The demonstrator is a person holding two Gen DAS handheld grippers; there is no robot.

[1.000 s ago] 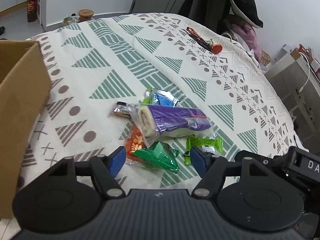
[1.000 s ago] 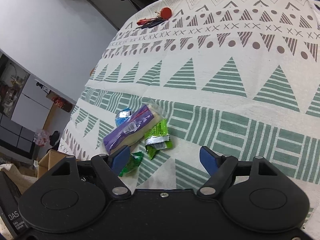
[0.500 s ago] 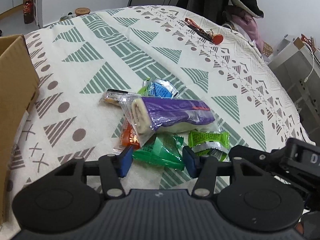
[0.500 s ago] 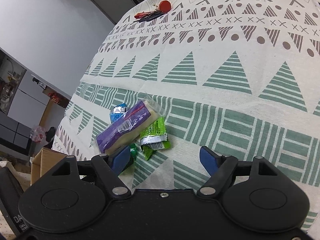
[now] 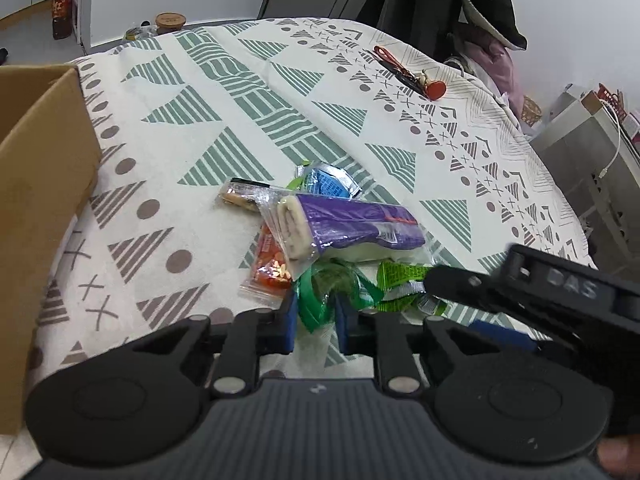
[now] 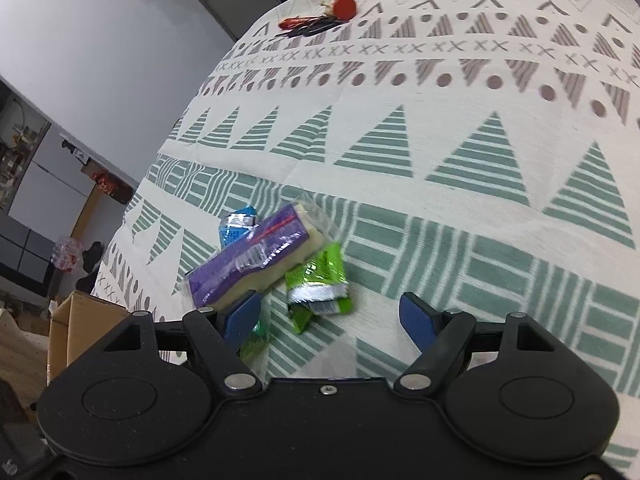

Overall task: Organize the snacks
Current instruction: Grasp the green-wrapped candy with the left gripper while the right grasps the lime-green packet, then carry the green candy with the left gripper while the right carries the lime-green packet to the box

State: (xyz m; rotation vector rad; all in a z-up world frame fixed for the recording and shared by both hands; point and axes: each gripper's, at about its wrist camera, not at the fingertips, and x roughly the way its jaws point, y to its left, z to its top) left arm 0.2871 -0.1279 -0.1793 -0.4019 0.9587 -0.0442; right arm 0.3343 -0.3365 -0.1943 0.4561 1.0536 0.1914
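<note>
Left gripper [image 5: 314, 322]: blue pads nearly together, pinching the dark green wrapper [image 5: 332, 286] at its near edge; the wrapper crumples between them.
Right gripper [image 6: 330, 316]: fingers wide apart, nothing between them, hovering over the cloth just beside the pile.
Snack pile: middle of the patterned tablecloth [image 5: 224, 92]. Purple roll cake [image 5: 344, 228] lies on top; an orange packet [image 5: 269, 266] is partly under its left end; a blue packet [image 5: 326, 180] and a small clear-wrapped biscuit [image 5: 240, 196] lie behind it; a light green packet [image 5: 402, 280] sits to the right, touching the dark green one.
Box: cardboard box [image 5: 38, 184] at the left edge of the left view, well apart from the pile; likely the place the snacks go.
Step in hand: judged as lifting the dark green wrapper clear of the pile.
Doing it well: hold is on thin film at the edge, so it may slip; lift slowly and straight up. The far part of the wrapper seems tucked under the roll cake, so pull toward the near side first to avoid dragging the cake.
Watch: the right gripper sits close by in the left view; keep the two apart during the carry to the box.
</note>
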